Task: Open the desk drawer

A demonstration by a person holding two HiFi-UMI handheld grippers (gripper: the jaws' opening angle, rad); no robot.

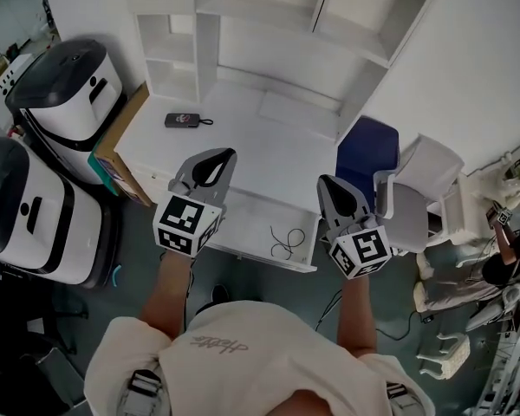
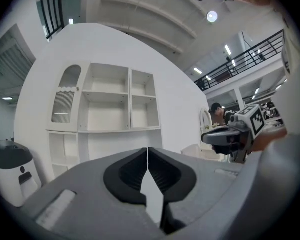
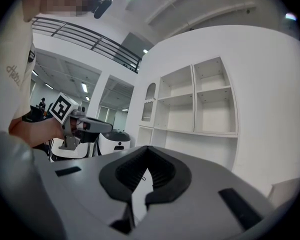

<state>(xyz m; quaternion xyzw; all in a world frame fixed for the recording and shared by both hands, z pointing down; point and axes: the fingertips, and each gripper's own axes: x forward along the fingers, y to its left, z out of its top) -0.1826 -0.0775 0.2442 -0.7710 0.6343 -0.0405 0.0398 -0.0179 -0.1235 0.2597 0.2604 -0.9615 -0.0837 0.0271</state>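
The white desk [image 1: 243, 146] stands under a shelf unit [image 1: 269, 24]. Its drawer [image 1: 251, 254] is pulled out toward me, with a thin black cable [image 1: 286, 243] lying inside. My left gripper [image 1: 217, 159] hangs above the drawer's left part, jaws shut and empty. My right gripper [image 1: 329, 187] hovers over the drawer's right end, also shut on nothing. In the left gripper view the left gripper [image 2: 148, 153] points at the shelf unit [image 2: 107, 99], with the right gripper [image 2: 230, 134] off to the side. The right gripper [image 3: 148, 151] also faces the shelves [image 3: 200, 99], the left gripper [image 3: 85, 126] beside it.
A black power bank [image 1: 184, 120] lies on the desktop's back left. Two white machines [image 1: 65, 85] [image 1: 26, 215] and a cardboard box [image 1: 121, 141] stand left of the desk. A blue chair [image 1: 367, 150] and a grey chair [image 1: 416, 193] crowd its right side. A person [image 1: 503, 263] sits at far right.
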